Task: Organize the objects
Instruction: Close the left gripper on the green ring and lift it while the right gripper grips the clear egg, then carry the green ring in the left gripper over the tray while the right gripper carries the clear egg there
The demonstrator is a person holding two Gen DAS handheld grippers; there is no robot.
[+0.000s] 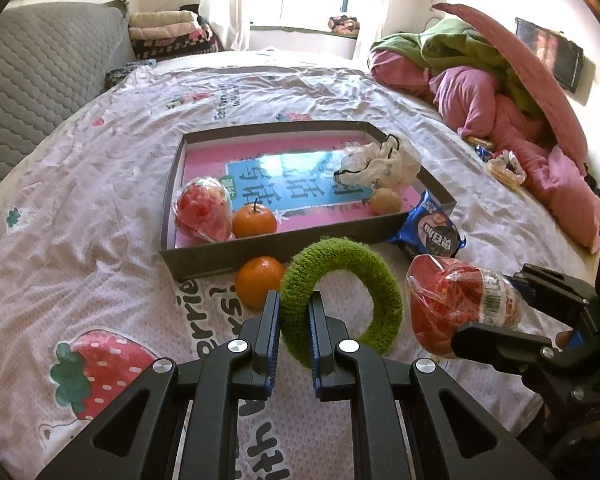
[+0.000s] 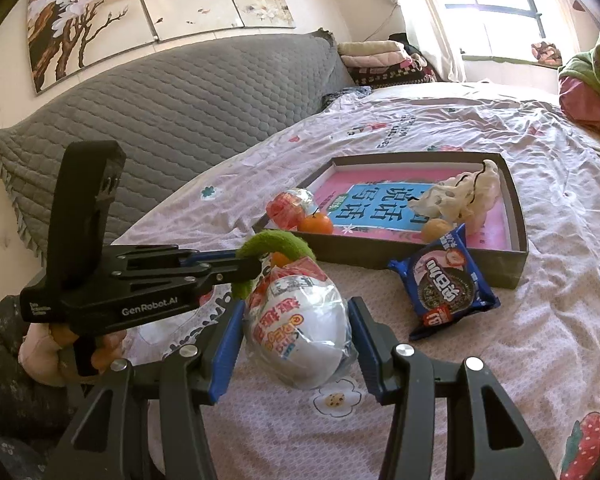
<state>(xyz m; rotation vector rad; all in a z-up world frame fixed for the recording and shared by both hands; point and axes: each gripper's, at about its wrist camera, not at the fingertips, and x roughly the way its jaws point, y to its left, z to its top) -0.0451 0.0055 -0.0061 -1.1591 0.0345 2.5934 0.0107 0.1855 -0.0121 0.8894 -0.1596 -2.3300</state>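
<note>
My left gripper point(image 1: 294, 304) is shut on a fuzzy green ring point(image 1: 384, 280), pinching its left side and holding it above the bedsheet. In the right wrist view that ring point(image 2: 276, 242) sticks out of the left gripper point(image 2: 246, 268) at centre left. My right gripper point(image 2: 296, 320) is shut on a red-and-white wrapped snack packet point(image 2: 300, 332), also seen as the packet point(image 1: 456, 304) at the right of the left view. A dark shallow box point(image 1: 168, 196) lies ahead with a pink-and-blue book point(image 1: 292, 184) inside.
In the box are a red wrapped snack point(image 1: 202, 208), an orange point(image 1: 254, 220), a crumpled white bag point(image 1: 374, 162) and a small brown fruit point(image 1: 386, 201). A second orange point(image 1: 258, 284) and a blue cookie packet point(image 1: 432, 232) lie on the sheet. Piled bedding point(image 1: 480, 92) is far right.
</note>
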